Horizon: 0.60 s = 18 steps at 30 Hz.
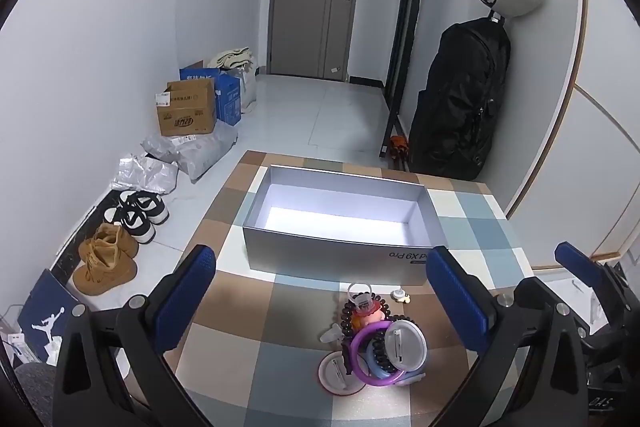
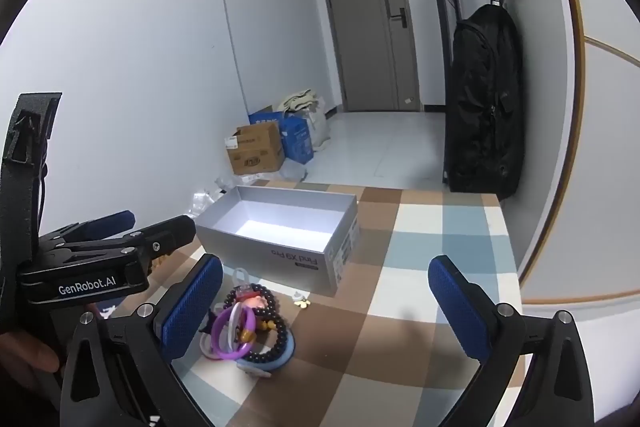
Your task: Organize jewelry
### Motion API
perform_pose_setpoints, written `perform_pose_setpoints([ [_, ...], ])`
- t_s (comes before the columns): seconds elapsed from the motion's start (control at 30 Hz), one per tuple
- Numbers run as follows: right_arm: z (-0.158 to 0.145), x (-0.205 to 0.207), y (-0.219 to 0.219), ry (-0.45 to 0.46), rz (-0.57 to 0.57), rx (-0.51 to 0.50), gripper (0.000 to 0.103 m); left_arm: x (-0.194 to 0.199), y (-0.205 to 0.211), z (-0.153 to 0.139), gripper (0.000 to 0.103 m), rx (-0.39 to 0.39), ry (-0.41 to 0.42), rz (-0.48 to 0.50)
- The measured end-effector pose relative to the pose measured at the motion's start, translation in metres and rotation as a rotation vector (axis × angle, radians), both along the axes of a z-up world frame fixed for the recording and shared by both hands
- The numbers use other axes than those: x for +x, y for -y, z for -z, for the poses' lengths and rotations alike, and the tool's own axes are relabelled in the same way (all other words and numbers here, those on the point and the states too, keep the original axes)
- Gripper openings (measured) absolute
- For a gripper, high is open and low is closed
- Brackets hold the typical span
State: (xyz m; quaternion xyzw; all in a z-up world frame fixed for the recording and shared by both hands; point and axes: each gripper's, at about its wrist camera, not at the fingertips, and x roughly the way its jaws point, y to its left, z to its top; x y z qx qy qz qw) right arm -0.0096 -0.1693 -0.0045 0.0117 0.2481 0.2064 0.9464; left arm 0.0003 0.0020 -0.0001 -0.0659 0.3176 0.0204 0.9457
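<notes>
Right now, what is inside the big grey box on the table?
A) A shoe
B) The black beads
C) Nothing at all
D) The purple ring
C: the grey box shows only its bare white floor, while the purple ring and black beads lie in a pile on the checked tablecloth in front of it.

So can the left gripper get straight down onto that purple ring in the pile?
Probably yes. The left gripper is open, with the purple ring lying between its fingers and nothing above it. But the ring is tangled with the dark bead bracelet and a white disc, so it may drag neighbours.
</notes>
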Motion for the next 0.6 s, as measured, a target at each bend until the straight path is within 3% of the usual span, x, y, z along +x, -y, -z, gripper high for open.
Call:
perform_pose_setpoints([
  [0.6, -0.0025, 0.0006, 0.0025, 0.006, 0.006, 0.008, 0.103, -0.0027, 0.0011, -0.0036, 0.102, 0.026, 0.036, 0.01],
])
